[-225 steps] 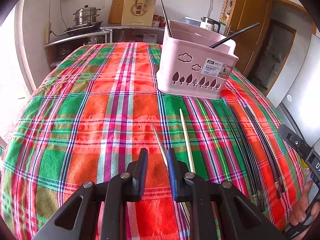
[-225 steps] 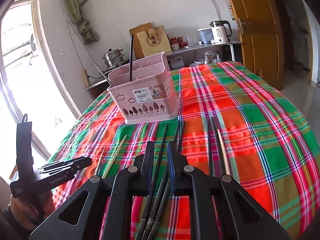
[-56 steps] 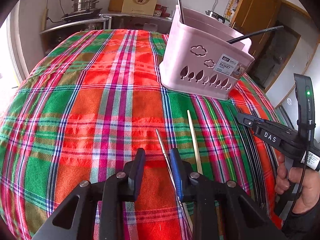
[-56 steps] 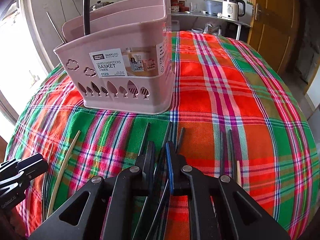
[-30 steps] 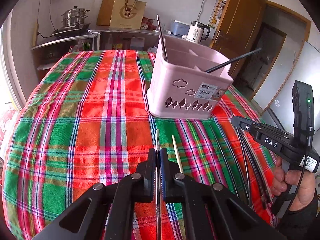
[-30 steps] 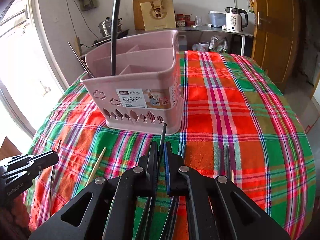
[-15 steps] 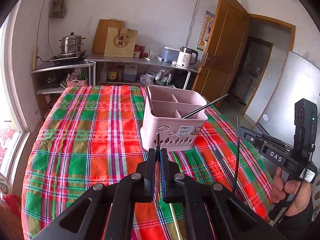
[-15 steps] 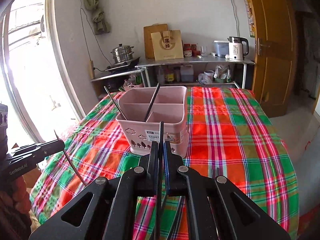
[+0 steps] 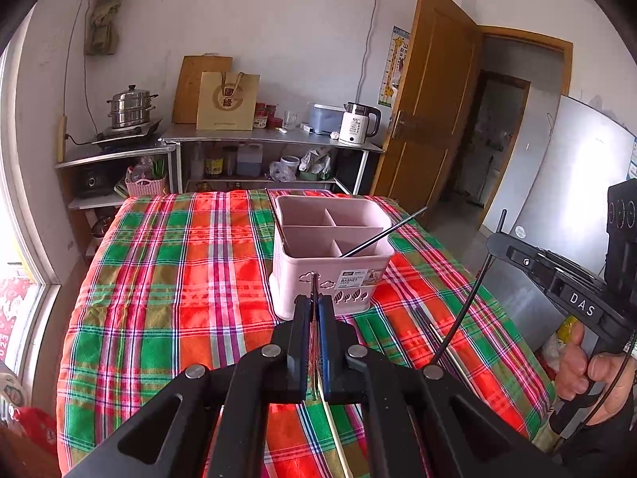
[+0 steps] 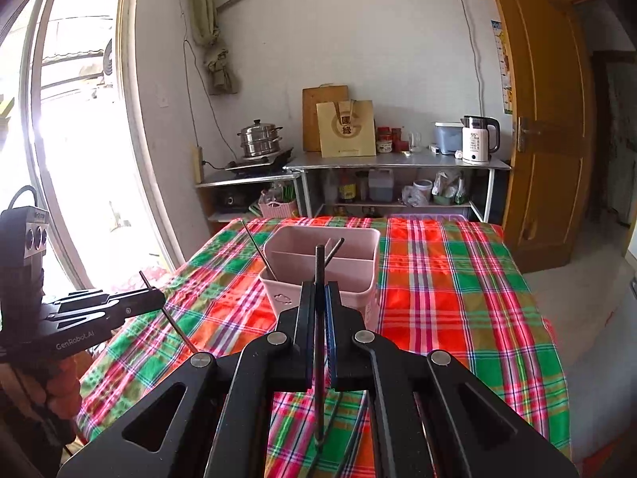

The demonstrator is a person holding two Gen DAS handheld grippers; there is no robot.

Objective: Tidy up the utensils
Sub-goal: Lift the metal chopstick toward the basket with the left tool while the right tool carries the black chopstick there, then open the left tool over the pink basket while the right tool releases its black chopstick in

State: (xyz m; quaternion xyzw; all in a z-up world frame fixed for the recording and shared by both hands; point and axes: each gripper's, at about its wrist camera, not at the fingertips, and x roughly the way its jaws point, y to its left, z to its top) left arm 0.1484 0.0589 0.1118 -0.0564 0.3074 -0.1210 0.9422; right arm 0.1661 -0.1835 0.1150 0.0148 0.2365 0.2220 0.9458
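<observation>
A pink divided basket (image 9: 330, 257) (image 10: 358, 275) stands on the plaid tablecloth with a black chopstick (image 9: 382, 233) leaning out of it. My left gripper (image 9: 314, 306) is shut on a thin metal chopstick (image 9: 315, 285) and holds it above the table, short of the basket; it also shows in the right wrist view (image 10: 167, 314). My right gripper (image 10: 319, 292) is shut on a black chopstick (image 10: 319, 263), held above the table to the basket's right; that chopstick also shows in the left wrist view (image 9: 466, 304). More chopsticks (image 9: 442, 338) lie on the cloth.
The table's plaid cloth (image 9: 179, 271) fills the foreground. Behind it a metal shelf (image 9: 270, 139) carries a steamer pot (image 9: 129, 105), a paper bag (image 9: 227, 101) and a kettle (image 9: 356, 123). A wooden door (image 9: 434, 111) stands open at the right, a window at the left.
Both grippers closed on chopsticks lying on the cloth, one each. They then rose well above the table and pulled back from the basket.
</observation>
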